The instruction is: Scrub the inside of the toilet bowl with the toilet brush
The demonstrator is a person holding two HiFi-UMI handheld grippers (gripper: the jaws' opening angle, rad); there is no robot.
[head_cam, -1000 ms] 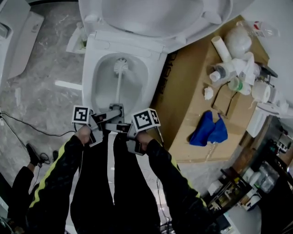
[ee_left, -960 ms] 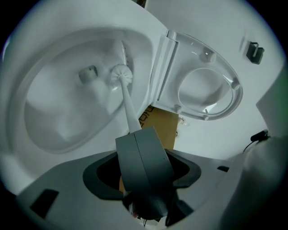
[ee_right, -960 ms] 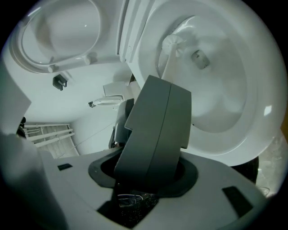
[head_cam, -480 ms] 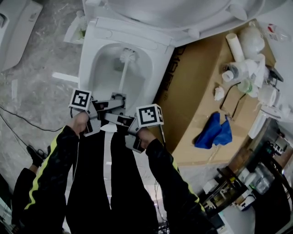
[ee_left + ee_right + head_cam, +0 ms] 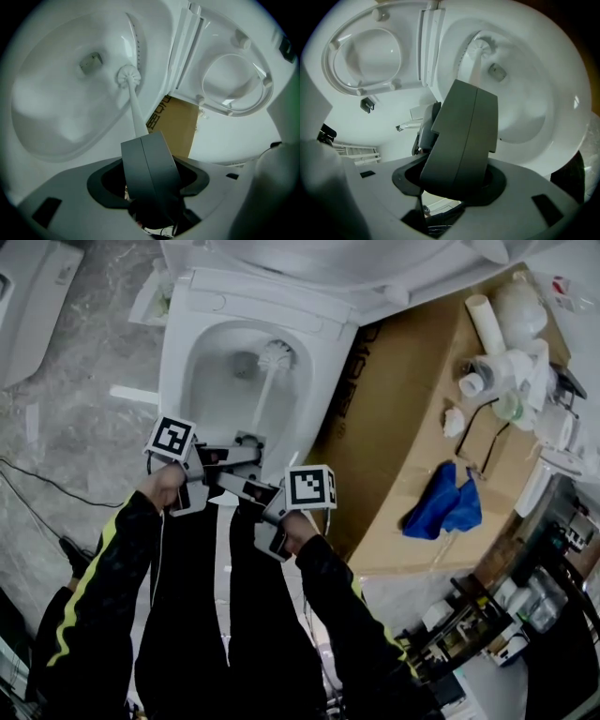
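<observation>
The white toilet bowl (image 5: pixel 178 362) stands open with its seat and lid (image 5: pixel 309 259) raised. A white toilet brush (image 5: pixel 276 355) reaches into it, its head against the bowl's back right wall and its handle slanting down toward me. My left gripper (image 5: pixel 246 452) is shut on the handle's near end; in the left gripper view the brush (image 5: pixel 129 76) runs straight out from the closed jaws. Just below it, my right gripper (image 5: pixel 246 487) is also shut, and the brush (image 5: pixel 480 47) meets its jaw tips. The drain opening (image 5: pixel 91 63) lies left of the brush head.
A flat cardboard sheet (image 5: pixel 412 427) lies right of the toilet, with a blue cloth (image 5: pixel 441 507) on it. White pipe pieces and bottles (image 5: pixel 497 352) crowd the far right. A black cable (image 5: pixel 56 493) crosses the marble floor at left. Another white fixture (image 5: pixel 23 296) sits top left.
The brush head has swept from the middle back of the bowl to its back right side. Both grippers stayed together on the handle and shifted slightly right.
</observation>
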